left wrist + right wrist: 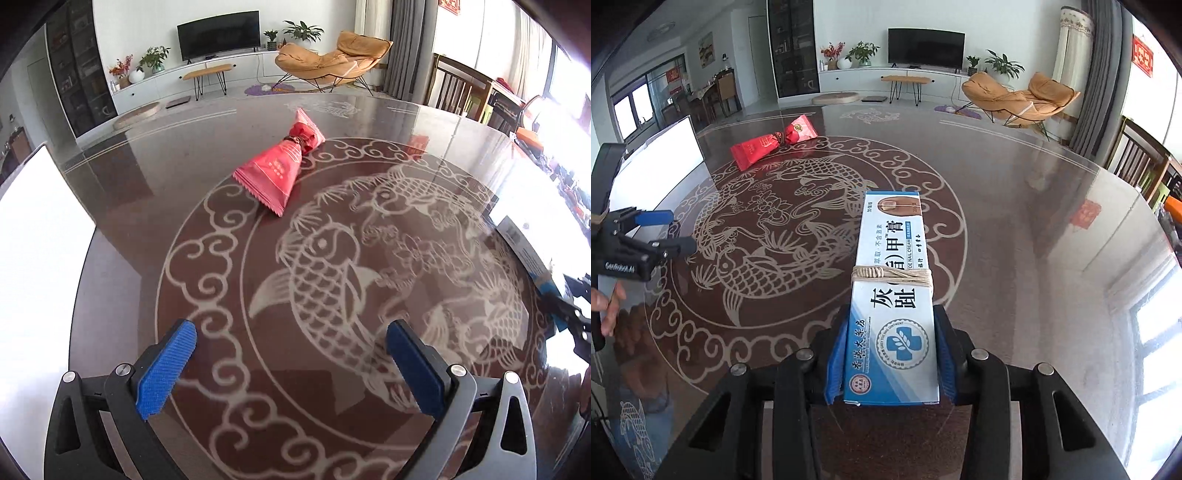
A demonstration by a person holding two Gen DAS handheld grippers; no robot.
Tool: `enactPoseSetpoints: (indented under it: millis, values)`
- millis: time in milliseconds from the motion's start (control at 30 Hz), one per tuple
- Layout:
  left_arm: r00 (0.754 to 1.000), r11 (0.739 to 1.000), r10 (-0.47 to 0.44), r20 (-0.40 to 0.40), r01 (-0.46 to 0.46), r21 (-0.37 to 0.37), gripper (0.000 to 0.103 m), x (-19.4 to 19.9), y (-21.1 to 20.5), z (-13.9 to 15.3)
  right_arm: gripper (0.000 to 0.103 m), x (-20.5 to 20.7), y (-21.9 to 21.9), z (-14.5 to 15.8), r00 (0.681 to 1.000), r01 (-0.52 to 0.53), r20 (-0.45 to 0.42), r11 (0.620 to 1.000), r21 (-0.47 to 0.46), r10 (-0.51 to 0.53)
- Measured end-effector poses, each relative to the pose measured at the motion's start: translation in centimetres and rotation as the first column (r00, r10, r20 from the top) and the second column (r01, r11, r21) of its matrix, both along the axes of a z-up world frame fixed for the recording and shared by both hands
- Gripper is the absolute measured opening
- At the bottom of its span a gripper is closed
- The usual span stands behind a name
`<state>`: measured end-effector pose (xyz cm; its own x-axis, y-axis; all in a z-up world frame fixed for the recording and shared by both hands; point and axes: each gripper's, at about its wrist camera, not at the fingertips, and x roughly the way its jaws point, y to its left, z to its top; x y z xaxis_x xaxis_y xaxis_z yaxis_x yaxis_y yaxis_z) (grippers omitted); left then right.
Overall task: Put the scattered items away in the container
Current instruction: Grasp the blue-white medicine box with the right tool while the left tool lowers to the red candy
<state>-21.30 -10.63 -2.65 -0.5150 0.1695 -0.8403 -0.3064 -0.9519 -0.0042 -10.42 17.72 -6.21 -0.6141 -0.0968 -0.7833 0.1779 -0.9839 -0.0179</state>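
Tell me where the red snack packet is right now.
The red snack packet lies on the glass table, just past the fish design's far rim, ahead of the open left gripper; in the right wrist view it sits far left, near the white container.

Your left gripper (291,363) has black arms, silver screws and ribbed blue pads (166,369). Your right gripper (890,354) matches it. Your bare-skinned hand (607,306) shows beside white lettering.

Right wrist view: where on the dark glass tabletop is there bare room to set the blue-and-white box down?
Bare glass runs from under the blue-and-white ointment box, gripped by the right gripper, rightward to the table rim. The carp roundel's middle is also free, bordered by the red snack packet beyond and the open left gripper beside the white container, the tighter side.
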Motion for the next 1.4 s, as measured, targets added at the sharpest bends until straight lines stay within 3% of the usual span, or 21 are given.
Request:
enactPoseSetpoints:
  millis: [200, 300, 567, 667, 700, 800, 867, 1033, 1133, 1267, 1300, 1367, 1400]
  values:
    - [0.990, 0.990, -0.137, 0.013, 0.137, -0.006, 0.103, -7.8, 0.8, 0.3, 0.042, -0.3, 0.1, 0.1, 1.000, 0.003, -0.001, 1.000, -0.005, -0.003]
    - [0.987, 0.988, -0.154, 0.042, 0.155, -0.016, 0.103, -10.7, 1.7, 0.5, 0.042, -0.5, 0.0, 0.2, 1.000, 0.003, 0.000, 1.000, -0.006, -0.003]
    - [0.963, 0.964, -0.260, 0.078, 0.263, -0.036, 0.100, -12.5, 5.1, 1.1, 0.042, -0.6, 0.0, 0.2, 1.000, 0.003, 0.000, 1.000, -0.008, -0.003]
    - [0.967, 0.967, -0.252, 0.033, 0.252, -0.018, 0.032, -11.7, 4.6, 2.2, 0.042, -0.6, 0.0, 0.2, 1.000, 0.003, 0.000, 1.000, -0.008, -0.003]
    - [0.973, 0.974, -0.225, 0.041, 0.226, -0.014, 0.023, -11.4, 4.2, 2.3, 0.042, -0.6, 0.0, 0.2, 1.000, 0.003, 0.000, 1.000, -0.008, -0.003]
    - [0.981, 0.980, -0.194, 0.028, 0.195, -0.033, 0.023, -8.7, 3.7, 2.3, 0.042, -0.6, 0.0, 0.2, 1.000, 0.004, 0.000, 1.000, -0.010, -0.004]
    - [0.986, 0.987, -0.162, 0.027, 0.162, 0.000, 0.023, -5.7, 3.3, 2.3, 0.042, -0.6, 0.1, 0.2, 1.000, 0.004, 0.001, 1.000, -0.017, -0.004]
    - [0.996, 0.994, -0.088, 0.029, 0.086, 0.060, 0.023, 6.1, 2.6, 2.2, 0.042, -0.2, 0.6, 0.4, 1.000, -0.001, 0.004, 0.998, -0.070, 0.001]
    - [0.998, 0.995, -0.069, 0.014, 0.068, 0.071, 0.024, 12.7, 2.8, 2.0, 0.042, 1.7, 0.0, 0.4, 1.000, -0.027, 0.004, 0.998, -0.056, 0.028]
    - [0.999, 0.997, -0.009, -0.042, 0.012, 0.070, 0.028, 15.5, 3.5, 1.4, 0.044, 2.6, -0.8, 0.3, 1.000, -0.013, 0.002, 1.000, -0.002, 0.013]
    - [0.999, 0.997, 0.001, -0.045, 0.003, 0.077, 0.034, 15.3, 3.7, 1.3, 0.046, 2.5, -0.7, 0.2, 1.000, 0.000, 0.003, 1.000, 0.002, 0.000]
    - [0.999, 0.998, -0.009, -0.041, 0.012, 0.060, 0.050, 14.6, 4.4, 1.2, 0.063, 2.0, -0.1, 0.1, 0.999, 0.042, 0.017, 0.999, -0.007, -0.042]
    - [0.999, 0.999, -0.012, -0.038, 0.014, 0.040, 0.066, 14.4, 4.8, 1.0, 0.064, 1.9, 0.2, 0.0, 0.999, 0.049, 0.021, 0.999, -0.019, -0.049]
